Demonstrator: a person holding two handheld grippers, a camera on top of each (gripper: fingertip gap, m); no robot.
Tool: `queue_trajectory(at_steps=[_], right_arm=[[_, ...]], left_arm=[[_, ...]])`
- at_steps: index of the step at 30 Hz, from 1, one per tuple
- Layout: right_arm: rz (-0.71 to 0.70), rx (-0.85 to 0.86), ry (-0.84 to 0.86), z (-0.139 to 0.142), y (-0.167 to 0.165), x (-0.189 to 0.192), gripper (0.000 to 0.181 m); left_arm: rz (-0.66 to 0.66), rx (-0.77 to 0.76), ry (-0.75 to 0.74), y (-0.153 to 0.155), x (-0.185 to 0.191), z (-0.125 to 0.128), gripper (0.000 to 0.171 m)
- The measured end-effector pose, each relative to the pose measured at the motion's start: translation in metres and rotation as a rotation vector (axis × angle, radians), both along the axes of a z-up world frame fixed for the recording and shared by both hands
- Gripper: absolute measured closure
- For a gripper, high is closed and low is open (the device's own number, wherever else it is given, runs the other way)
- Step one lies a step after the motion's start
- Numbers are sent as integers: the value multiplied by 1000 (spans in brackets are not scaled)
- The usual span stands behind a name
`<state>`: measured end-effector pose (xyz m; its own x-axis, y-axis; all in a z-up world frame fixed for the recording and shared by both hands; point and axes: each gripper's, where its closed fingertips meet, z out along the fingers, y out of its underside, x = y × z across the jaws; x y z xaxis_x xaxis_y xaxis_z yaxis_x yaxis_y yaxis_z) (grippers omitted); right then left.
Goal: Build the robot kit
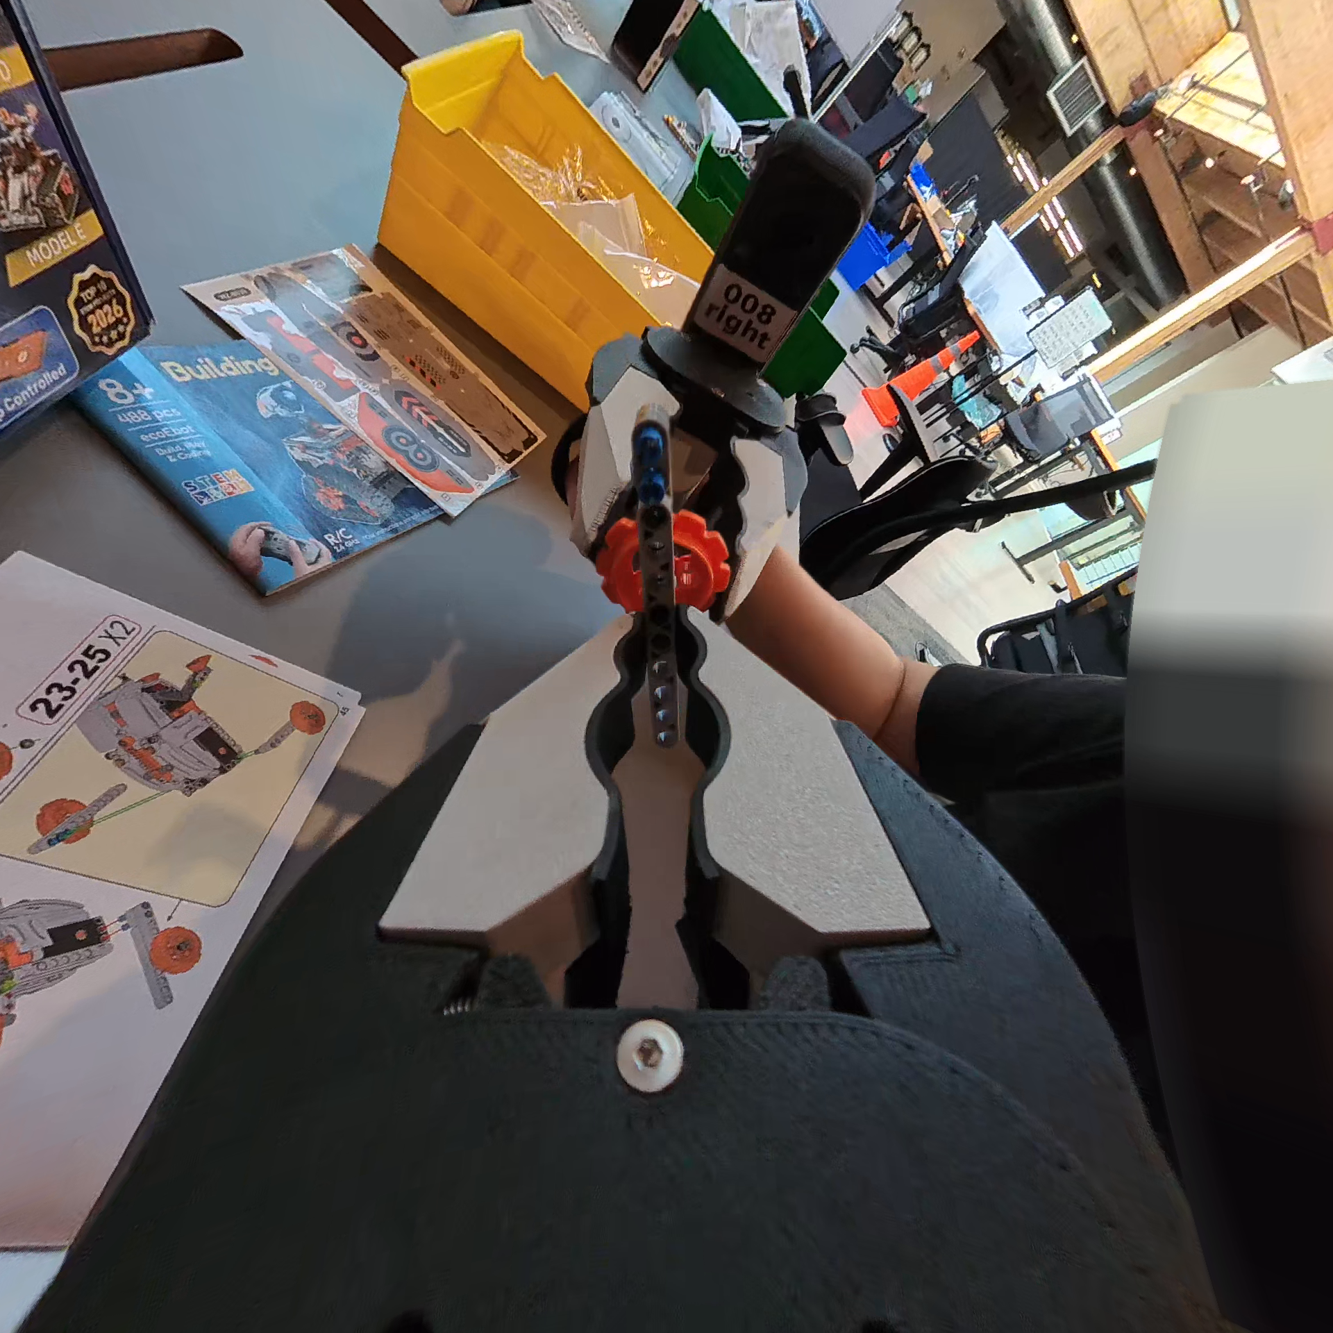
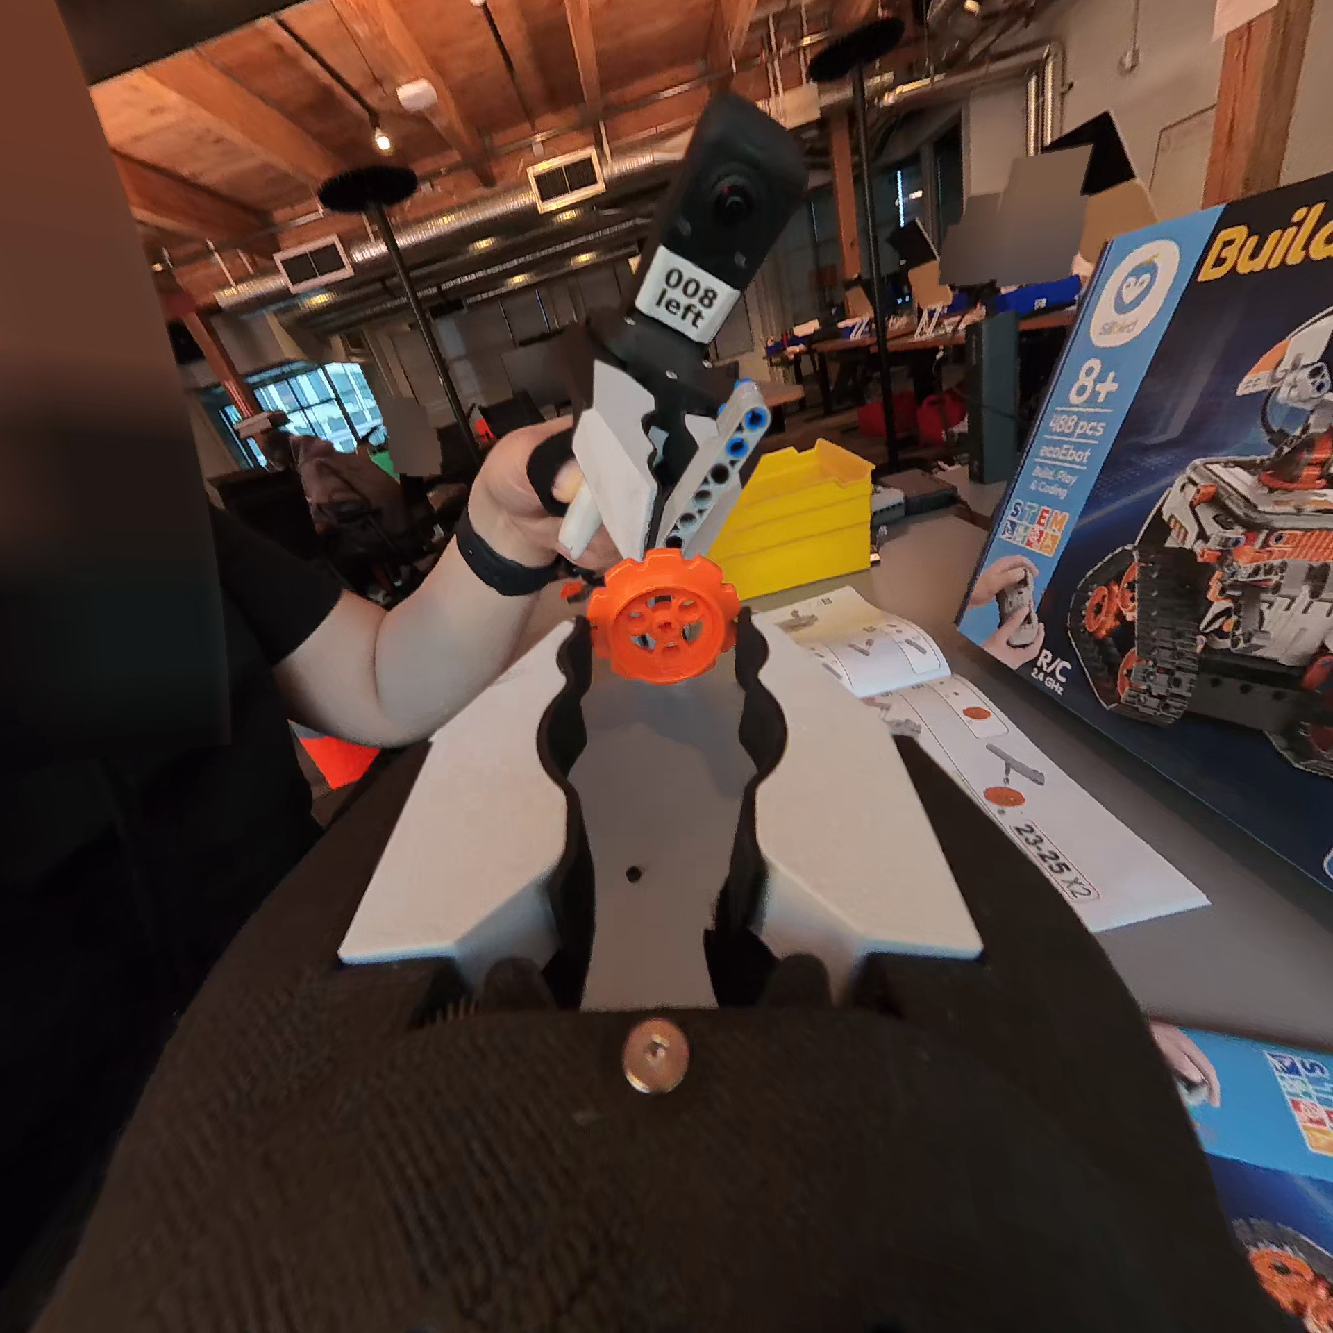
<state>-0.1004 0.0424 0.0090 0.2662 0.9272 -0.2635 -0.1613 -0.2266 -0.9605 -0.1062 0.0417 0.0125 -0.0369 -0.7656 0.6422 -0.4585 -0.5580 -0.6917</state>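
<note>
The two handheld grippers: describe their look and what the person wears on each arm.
Each gripper, left and right, has a black ribbed 3D-printed body with a silver screw, pale grey wedge-shaped fingers edged with wavy black pads, and a black camera stick bearing a white label. The arms have black sleeves; the left one also wears a black wristband.

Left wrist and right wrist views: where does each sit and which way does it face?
Left wrist view: on the left gripper, looking along its fingers, shut on a grey beam, toward the yellow bin; a forearm shows.
Right wrist view: on the right gripper, shut on the orange wheel, facing the workshop; a wrist shows.
Shared: beam, wheel, bin, opposite gripper.
</note>
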Motion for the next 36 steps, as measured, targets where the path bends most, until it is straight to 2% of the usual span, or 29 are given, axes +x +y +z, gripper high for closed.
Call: queue_trajectory(at_steps=[7, 15, 21, 31, 36], right_arm=[[-9, -22, 15, -2, 4, 2, 142], [-15, -21, 164, 17, 6, 6, 142], [5, -10, 187, 20, 3, 6, 142], [-50, 13, -62, -10, 6, 3, 142], [-33, 15, -67, -10, 4, 2, 142]], left_arm=[[15, 12, -3, 3, 2, -3, 166], [30, -39, -105, 5, 5, 13, 166], [12, -55, -123, 2, 6, 16, 166], [15, 37, 15, 4, 5, -9, 166], [-4, 38, 18, 2, 3, -10, 166]])
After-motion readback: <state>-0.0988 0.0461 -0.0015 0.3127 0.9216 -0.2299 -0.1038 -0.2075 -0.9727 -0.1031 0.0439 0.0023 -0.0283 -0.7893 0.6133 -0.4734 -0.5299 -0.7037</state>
